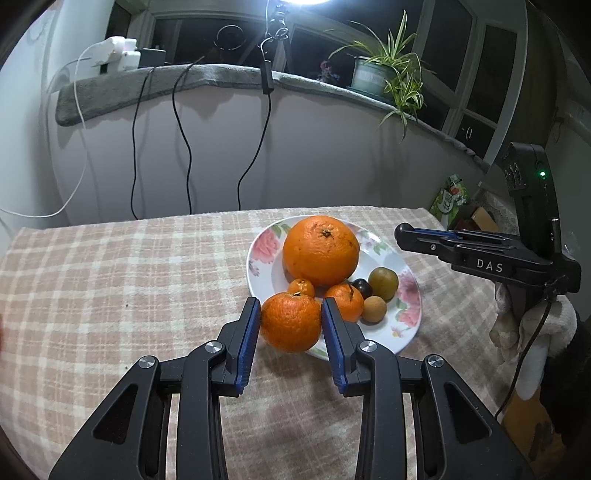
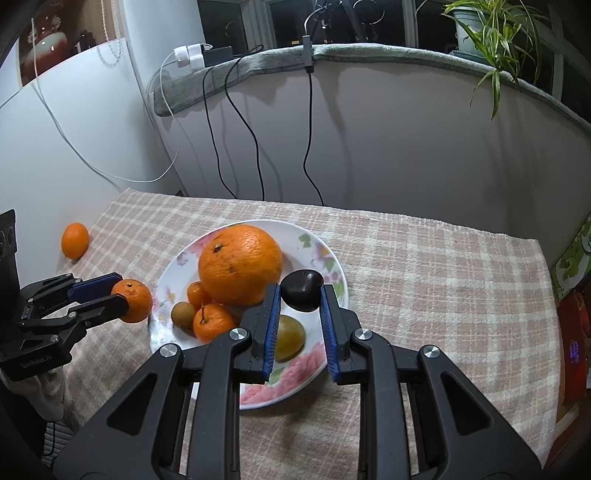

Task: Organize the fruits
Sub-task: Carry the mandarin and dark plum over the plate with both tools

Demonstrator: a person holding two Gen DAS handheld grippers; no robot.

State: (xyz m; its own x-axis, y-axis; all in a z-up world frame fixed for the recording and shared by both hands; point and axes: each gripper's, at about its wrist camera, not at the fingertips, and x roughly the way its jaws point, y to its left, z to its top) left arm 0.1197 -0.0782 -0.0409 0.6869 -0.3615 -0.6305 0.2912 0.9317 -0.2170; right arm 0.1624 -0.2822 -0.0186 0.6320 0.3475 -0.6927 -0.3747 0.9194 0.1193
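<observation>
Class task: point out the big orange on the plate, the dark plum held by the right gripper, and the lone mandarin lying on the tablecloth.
big orange (image 2: 240, 264), right wrist view, middle of its peel.
dark plum (image 2: 301, 290), right wrist view, its front face.
lone mandarin (image 2: 75, 240), right wrist view, its centre.

A hard white lamp (image 1: 308, 2) glares overhead by the dark windows, blown out to pure white. Its light falls bright on the checked counter (image 1: 129, 277), throwing soft shadows nearward. Both views bend strongly and darken at their edges; the focus stays sharp.
</observation>
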